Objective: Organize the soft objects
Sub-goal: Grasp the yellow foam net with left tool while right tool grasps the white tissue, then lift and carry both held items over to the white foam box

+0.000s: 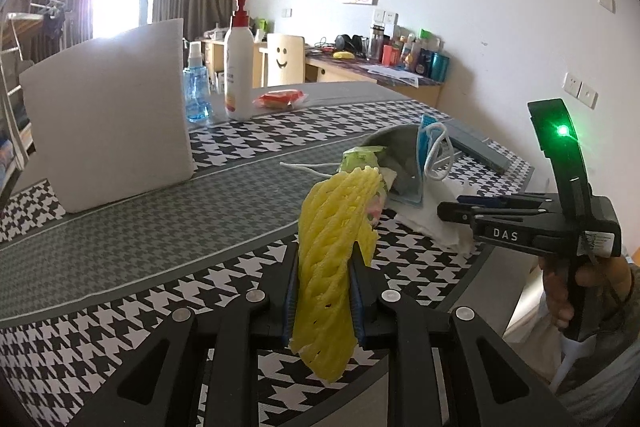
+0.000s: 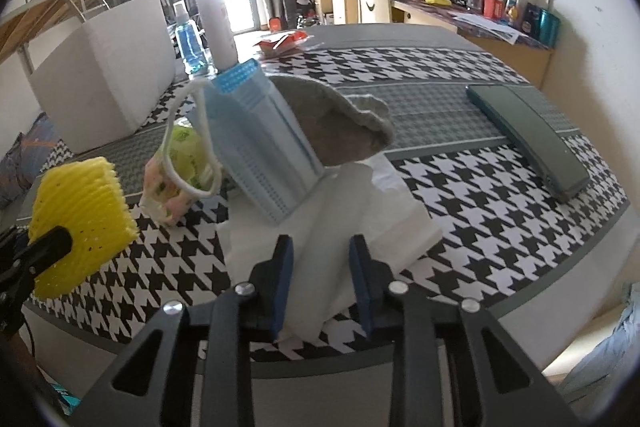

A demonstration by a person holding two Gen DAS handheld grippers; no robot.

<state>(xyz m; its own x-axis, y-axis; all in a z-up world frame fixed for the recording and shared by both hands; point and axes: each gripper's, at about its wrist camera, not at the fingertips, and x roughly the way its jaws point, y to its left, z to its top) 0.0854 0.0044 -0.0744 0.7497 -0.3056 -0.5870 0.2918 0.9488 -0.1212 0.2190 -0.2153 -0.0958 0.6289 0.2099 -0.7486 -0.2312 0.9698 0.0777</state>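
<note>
The left gripper (image 1: 324,291) clamps the springy yellow foam net sleeve (image 1: 336,259). Beside it, the right gripper (image 2: 320,275) straddles the limp white tissue wad (image 2: 340,227), fingers (image 2: 282,267) apparently unclenched; pinch its raised middle fold.

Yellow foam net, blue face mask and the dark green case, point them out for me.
yellow foam net (image 1: 328,267), left wrist view, middle of the mesh.
blue face mask (image 2: 260,143), right wrist view, pleated front.
dark green case (image 2: 528,135), right wrist view, top face.
</note>
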